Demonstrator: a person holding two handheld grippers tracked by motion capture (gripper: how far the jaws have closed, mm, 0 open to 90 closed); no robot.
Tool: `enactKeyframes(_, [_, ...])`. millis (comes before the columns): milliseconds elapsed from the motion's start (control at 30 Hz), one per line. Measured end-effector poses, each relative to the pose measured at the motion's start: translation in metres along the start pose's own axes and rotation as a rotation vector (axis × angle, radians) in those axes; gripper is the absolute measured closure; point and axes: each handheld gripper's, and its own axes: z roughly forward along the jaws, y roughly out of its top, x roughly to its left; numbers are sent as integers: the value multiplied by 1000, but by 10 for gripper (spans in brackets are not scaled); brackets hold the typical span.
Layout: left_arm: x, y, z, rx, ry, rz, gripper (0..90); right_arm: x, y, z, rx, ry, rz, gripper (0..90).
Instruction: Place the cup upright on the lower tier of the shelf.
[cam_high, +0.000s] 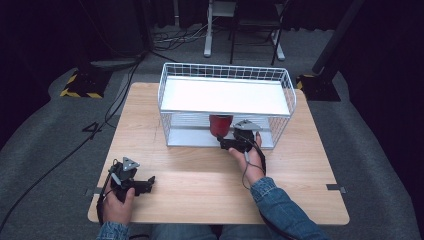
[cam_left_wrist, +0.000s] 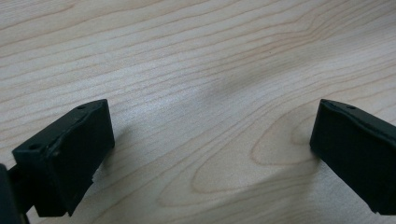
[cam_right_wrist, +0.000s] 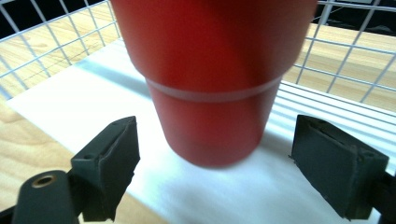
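In the high view, a wooden table (cam_high: 200, 175) is seen with a white wire rack (cam_high: 226, 102) standing on its far half. The rack carries a white upper shelf (cam_high: 225, 96) and a lower shelf beneath it. A red cup (cam_high: 220, 125) is seen upright on the lower shelf, near the middle of the open front. The right gripper (cam_high: 231, 144) is held by the right hand (cam_high: 249, 159) at the front edge of the rack, just beside and slightly to the right of the cup; whether the cup is touched cannot be told from here. The left gripper (cam_high: 142, 185) is held by the left hand (cam_high: 118, 197) near the front left corner of the table, well apart from the rack and the cup.

In the left gripper view, the left gripper (cam_left_wrist: 212, 140) is shown with its jaws spread wide apart. Bare wood grain of the table (cam_left_wrist: 196, 70) is seen between and beyond them, and nothing is held.

In the right gripper view, the right gripper (cam_right_wrist: 215, 158) is shown with its jaws wide apart. The red cup (cam_right_wrist: 212, 88) stands between them and a little beyond, on the white lower shelf (cam_right_wrist: 88, 107). A clear gap is seen on each side between jaw and cup wall, so the cup is not gripped. The cup's base appears blurred. White wire mesh of the rack (cam_right_wrist: 60, 42) is seen behind the cup on both sides.
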Motion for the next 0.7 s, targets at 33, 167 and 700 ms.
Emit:
enactKeyframes(33, [0,0,0,0,0,0,1,-1,0,-3,0,4,-3,158])
enactKeyframes(167, [0,0,0,1,1,1,1,-2,1,-16,6,20,-8,158])
enactKeyframes(700, [0,0,0,0,1,1,1,-17,-8,-69,13,69,-32,158])
